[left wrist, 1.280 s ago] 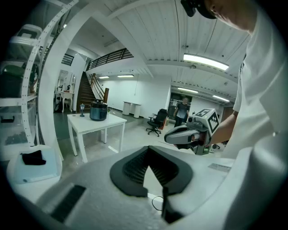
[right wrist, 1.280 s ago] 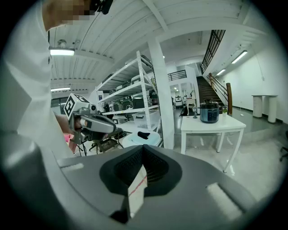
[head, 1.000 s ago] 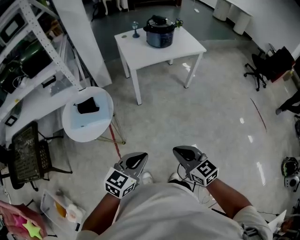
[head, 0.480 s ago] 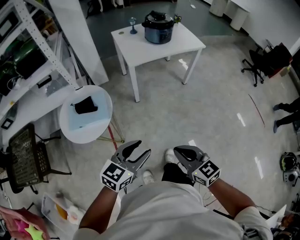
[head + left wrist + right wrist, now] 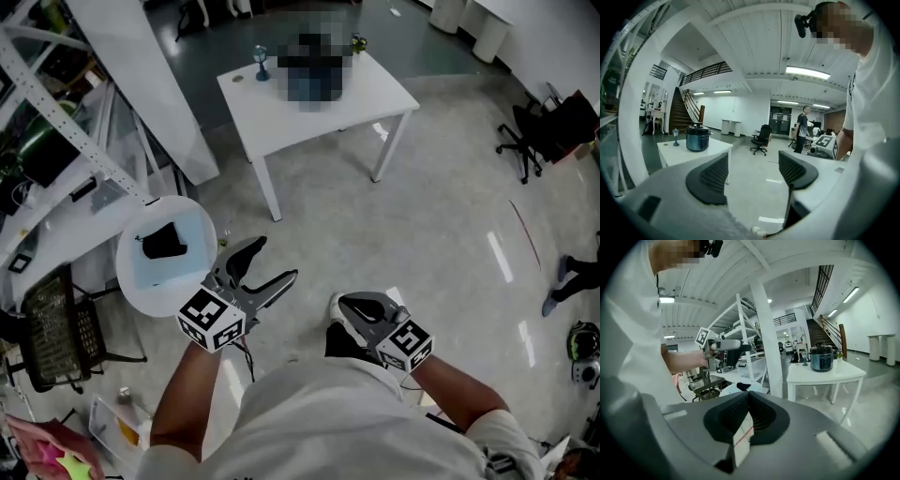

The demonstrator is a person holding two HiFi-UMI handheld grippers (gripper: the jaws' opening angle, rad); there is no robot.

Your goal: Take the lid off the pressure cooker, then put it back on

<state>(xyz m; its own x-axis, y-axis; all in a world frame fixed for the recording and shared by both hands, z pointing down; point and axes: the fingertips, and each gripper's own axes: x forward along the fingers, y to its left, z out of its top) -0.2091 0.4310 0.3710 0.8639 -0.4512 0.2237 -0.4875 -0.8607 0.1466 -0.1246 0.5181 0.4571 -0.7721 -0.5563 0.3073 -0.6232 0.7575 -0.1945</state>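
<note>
Left claw (image 5: 275, 259) swung outward, opening, empty.

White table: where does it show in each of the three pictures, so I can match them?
Head view: white table, top centre.
Left gripper view: table at left of middle.
Right gripper view: table at right of middle.
Shared landmark: small stemmed cup standing on the table.

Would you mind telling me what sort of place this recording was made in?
Probably an open lab or office hall: a staircase up to a railed mezzanine, office chairs and metal shelving.
</note>
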